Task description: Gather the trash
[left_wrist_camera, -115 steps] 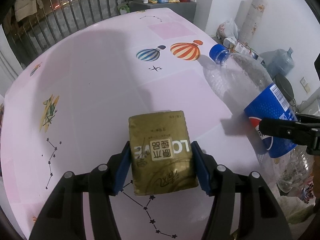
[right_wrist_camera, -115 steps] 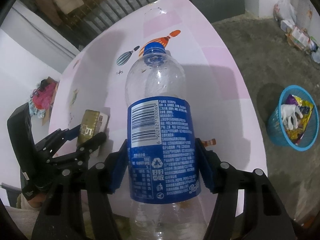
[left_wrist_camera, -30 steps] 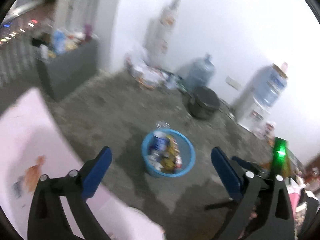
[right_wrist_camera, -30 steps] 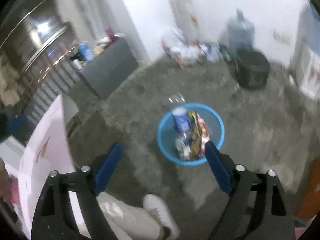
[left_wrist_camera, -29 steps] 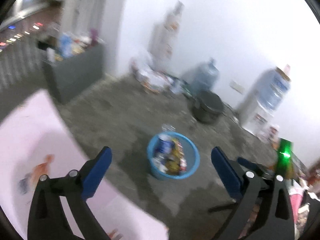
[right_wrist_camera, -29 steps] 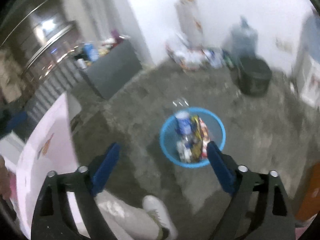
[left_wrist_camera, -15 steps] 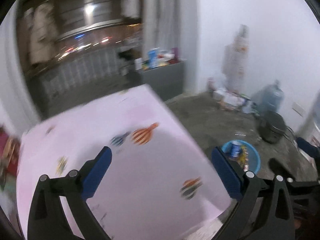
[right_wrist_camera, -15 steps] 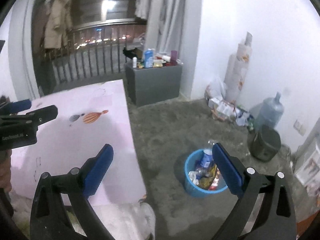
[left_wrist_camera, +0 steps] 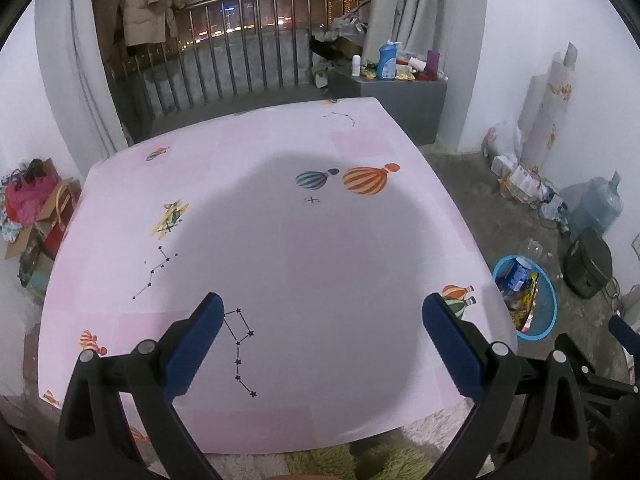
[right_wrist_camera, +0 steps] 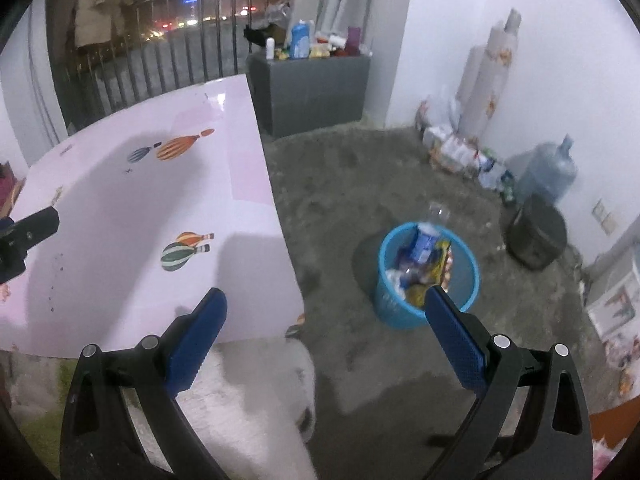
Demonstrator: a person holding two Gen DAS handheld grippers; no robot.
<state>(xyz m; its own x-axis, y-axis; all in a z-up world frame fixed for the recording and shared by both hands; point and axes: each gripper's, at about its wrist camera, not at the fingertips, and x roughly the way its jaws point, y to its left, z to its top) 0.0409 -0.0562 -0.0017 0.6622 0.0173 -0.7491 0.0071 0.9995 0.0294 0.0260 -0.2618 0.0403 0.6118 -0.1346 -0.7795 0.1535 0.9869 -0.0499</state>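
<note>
A blue trash basket (right_wrist_camera: 384, 300) stands on the floor right of the table, holding the blue-label plastic bottle (right_wrist_camera: 425, 240) and colourful wrappers. It also shows in the left wrist view (left_wrist_camera: 548, 300). My left gripper (left_wrist_camera: 320, 344) is open and empty above the near part of the pink table (left_wrist_camera: 280, 208), which carries only printed balloons and stars. My right gripper (right_wrist_camera: 324, 332) is open and empty, held over the table's right corner and the floor, short of the basket.
A grey cabinet (left_wrist_camera: 400, 96) with bottles stands behind the table by the railing. Water jugs (right_wrist_camera: 548, 176), a dark pot (right_wrist_camera: 536, 236) and bagged clutter line the right wall. Boxes and bags (left_wrist_camera: 36, 216) sit left of the table. A white shaggy rug (right_wrist_camera: 248, 412) lies below.
Both grippers held the golden packet and the bottle, then opened over the basket. Since then both have swung back left toward the table; the left view now faces the bare tabletop.
</note>
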